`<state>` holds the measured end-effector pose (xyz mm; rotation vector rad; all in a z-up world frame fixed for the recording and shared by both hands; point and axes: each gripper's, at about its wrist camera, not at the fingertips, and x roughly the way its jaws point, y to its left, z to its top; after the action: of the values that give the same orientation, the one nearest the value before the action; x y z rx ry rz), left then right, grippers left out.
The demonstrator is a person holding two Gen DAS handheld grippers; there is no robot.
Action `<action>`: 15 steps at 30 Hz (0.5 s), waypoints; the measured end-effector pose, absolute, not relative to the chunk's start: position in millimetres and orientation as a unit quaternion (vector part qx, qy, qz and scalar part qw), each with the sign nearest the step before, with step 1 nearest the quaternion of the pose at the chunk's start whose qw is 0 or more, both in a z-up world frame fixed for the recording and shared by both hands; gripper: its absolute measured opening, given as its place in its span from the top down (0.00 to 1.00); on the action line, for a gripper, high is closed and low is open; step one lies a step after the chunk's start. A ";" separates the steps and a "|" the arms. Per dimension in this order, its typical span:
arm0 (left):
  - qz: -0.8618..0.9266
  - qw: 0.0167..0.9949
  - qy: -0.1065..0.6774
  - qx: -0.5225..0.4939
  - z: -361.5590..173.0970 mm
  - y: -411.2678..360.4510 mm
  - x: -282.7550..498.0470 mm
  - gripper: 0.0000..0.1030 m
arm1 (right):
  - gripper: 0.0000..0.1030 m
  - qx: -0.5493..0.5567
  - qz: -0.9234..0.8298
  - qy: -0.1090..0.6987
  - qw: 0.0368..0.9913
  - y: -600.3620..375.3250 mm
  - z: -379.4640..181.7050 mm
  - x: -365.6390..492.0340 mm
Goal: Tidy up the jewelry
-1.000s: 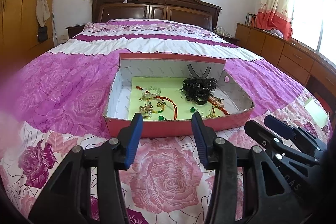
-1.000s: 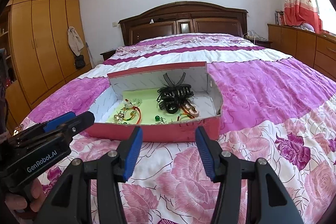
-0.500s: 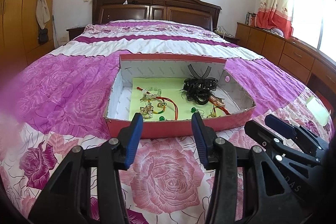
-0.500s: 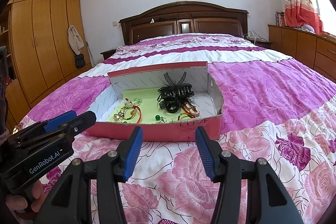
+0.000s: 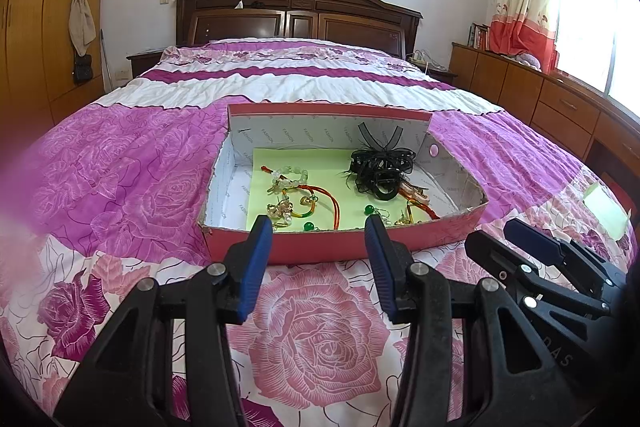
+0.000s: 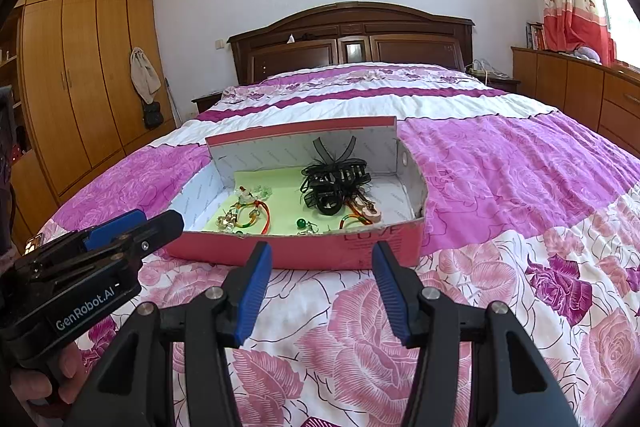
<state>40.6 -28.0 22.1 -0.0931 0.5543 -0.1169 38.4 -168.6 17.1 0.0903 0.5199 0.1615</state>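
The jewelry sits in a shallow red cardboard box (image 5: 320, 247) on the flowered bedspread (image 5: 120, 167), just ahead of my fingertips, its long side running across my view and its taller back wall toward the headboard (image 5: 296, 15). Inside, on a pale green sheet (image 5: 320, 163), a black ribbon hair clip (image 5: 380, 167) lies toward the right rear, a red cord bracelet with pale beads (image 5: 304, 187) curls left of centre, and small green beads (image 5: 369, 209) and gold-coloured pieces lie scattered near the front wall. My left gripper (image 5: 318, 263) hangs in front of the box, tilted down toward its near wall, blue pads parted with nothing between them. My right gripper (image 6: 322, 279) hangs beside it in the same downward tilt, its pads likewise spread and bare. From the right camera, a hand (image 6: 48, 383) wraps the left tool's handle at the lower left. A wooden wardrobe (image 6: 80, 75) stands to the left of the bed.
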 end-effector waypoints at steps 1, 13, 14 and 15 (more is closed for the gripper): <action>-0.058 0.959 0.274 -0.046 21.9 -28.3 40.6 0.61 | 0.47 0.045 0.080 0.256 0.962 -168.9 17.1 38.5; -0.057 0.959 0.275 -0.045 22.2 -26.6 41.2 0.61 | 0.47 0.044 0.080 0.257 0.962 -168.3 16.9 38.7; -0.057 0.959 0.275 -0.045 22.3 -26.2 41.3 0.61 | 0.47 0.044 0.080 0.257 0.962 -169.2 16.9 38.9; -0.057 0.959 0.275 -0.045 22.4 -26.0 41.3 0.61 | 0.47 0.044 0.080 0.257 0.962 -168.5 16.9 38.7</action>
<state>41.3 -26.0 22.4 -0.0912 0.5576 -0.1162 38.7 -168.5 16.9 0.0901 0.5203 0.1617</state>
